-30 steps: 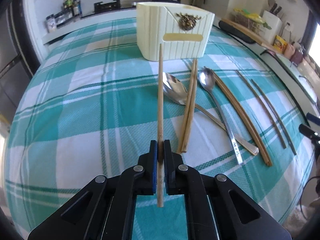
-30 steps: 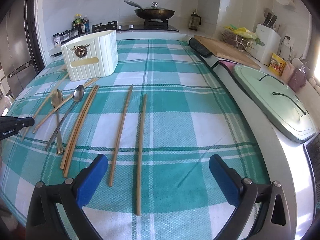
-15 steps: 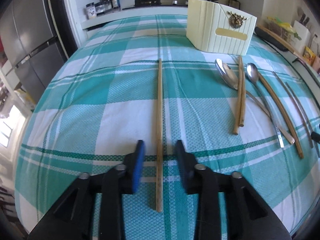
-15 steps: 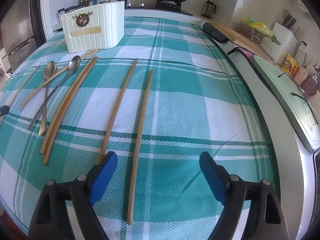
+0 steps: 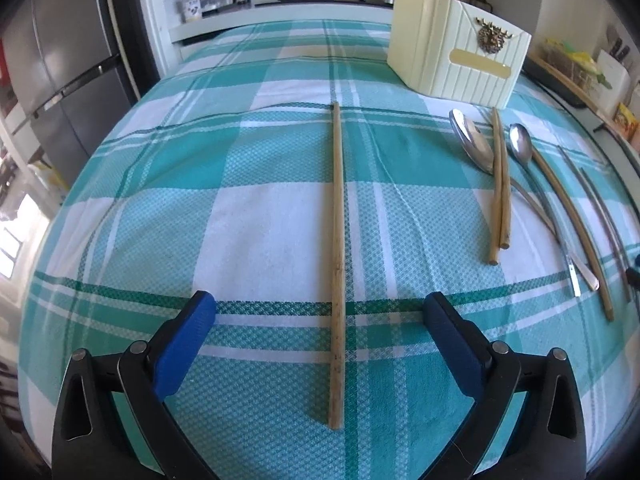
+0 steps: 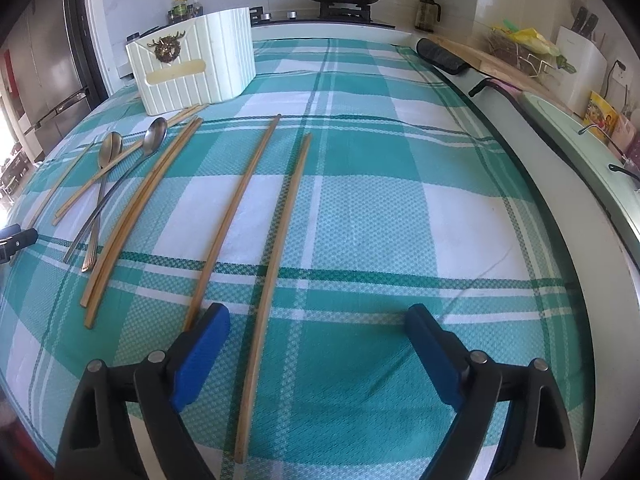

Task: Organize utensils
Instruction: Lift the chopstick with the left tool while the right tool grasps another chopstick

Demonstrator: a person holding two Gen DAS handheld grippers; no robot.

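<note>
**On the checked table, the utensils lie sorted in rows but none is in the holder yet**

On the table, covered with a green and white checked cloth, the cream utensil holder stands at the far side, and I can see nothing inside it from these views. All the utensils lie flat on the cloth in front of it, roughly parallel. If the aim is to fill the holder, I judge that the main part of the work is left; if the aim is only neat rows, much is done.

Both tongs are wide open and hold nothing. The left tongs stand over the near end of a single chopstick, which lies alone, well apart from the others. The right tongs hover over the near end of another long chopstick, with a second one just beside it. Further left lie a pair of chopsticks, then two spoons crossing a shorter pair of chopsticks.

One second ago the left tongs were clamped on the single chopstick and held it lifted; half a second ago they had opened a little with the stick on the cloth; now they are fully spread. The right tongs have stayed open and moved closer to the table.
</note>
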